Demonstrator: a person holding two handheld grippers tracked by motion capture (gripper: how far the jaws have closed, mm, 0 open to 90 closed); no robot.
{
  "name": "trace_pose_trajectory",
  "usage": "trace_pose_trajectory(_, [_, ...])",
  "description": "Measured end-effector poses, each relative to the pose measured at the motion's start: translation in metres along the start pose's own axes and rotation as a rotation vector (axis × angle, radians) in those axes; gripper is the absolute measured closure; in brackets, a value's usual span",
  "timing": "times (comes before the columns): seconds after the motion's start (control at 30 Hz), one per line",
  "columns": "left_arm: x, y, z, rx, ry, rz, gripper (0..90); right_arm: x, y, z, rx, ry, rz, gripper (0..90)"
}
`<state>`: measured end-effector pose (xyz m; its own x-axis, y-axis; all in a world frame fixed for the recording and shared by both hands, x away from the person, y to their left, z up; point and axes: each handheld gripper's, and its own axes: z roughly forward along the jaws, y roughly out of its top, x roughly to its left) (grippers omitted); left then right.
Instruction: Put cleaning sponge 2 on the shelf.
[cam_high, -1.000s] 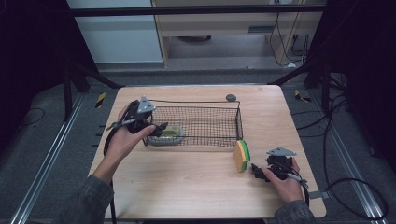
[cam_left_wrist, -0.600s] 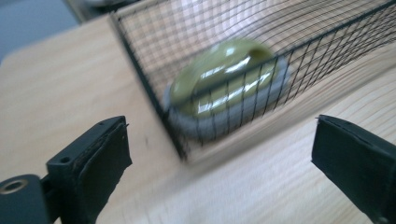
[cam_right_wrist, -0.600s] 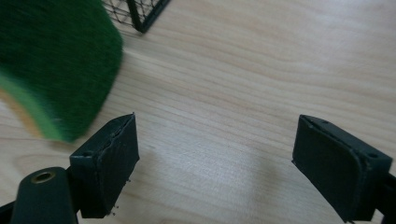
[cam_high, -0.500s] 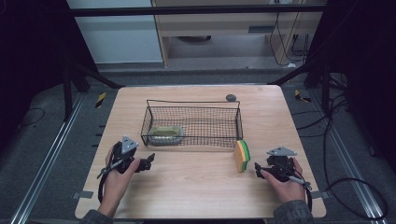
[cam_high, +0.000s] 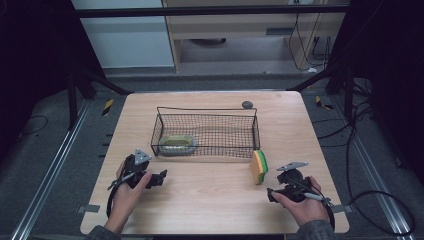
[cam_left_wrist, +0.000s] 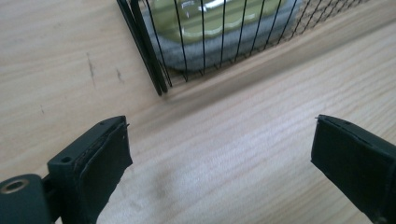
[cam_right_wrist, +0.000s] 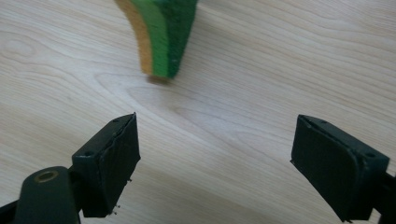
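A black wire basket (cam_high: 205, 132) stands mid-table, with an olive-green and grey pad (cam_high: 176, 144) lying in its left end. A yellow-and-green sponge (cam_high: 259, 166) stands on edge just off the basket's front right corner. My left gripper (cam_high: 159, 177) sits open on the table in front of the basket's left corner. In the left gripper view its jaws (cam_left_wrist: 219, 154) hold nothing, and the basket corner (cam_left_wrist: 154, 70) and the pad (cam_left_wrist: 210, 28) lie ahead. My right gripper (cam_high: 275, 189) is open, a short way in front of the sponge (cam_right_wrist: 163, 32), with bare wood between its jaws (cam_right_wrist: 215, 158).
A small dark round object (cam_high: 247, 104) lies behind the basket's far right corner. The wooden table (cam_high: 215, 210) ends close behind both hands. Cables trail off both grippers, and dark frame legs stand beyond the table's edges.
My left gripper has pulled back from the basket's left end to the front left of the table, leaving the pad inside. The right gripper has barely moved.
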<state>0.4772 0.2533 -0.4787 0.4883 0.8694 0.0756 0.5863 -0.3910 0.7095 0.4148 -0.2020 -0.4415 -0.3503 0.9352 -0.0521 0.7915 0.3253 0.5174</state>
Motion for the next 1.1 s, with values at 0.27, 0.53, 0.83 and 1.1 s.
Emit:
trace_pose_trajectory(0.27, [0.006,-0.012,0.006,0.074,-0.004,0.006,3.2,0.015,0.018,-0.002,-0.005,0.032,-0.036,15.3])
trace_pose_trajectory(0.53, [0.012,-0.018,0.018,0.073,-0.058,-0.015,0.0,0.022,0.034,-0.003,0.015,0.062,-0.023,16.1])
trace_pose_trajectory(0.83, [0.013,-0.019,0.024,0.015,-0.073,-0.009,0.0,0.026,0.049,-0.012,0.013,0.068,-0.038,16.9])
trace_pose_trajectory(1.1, [0.013,-0.020,0.024,0.001,-0.077,-0.006,0.0,0.029,0.066,-0.010,0.022,0.049,-0.059,22.9])
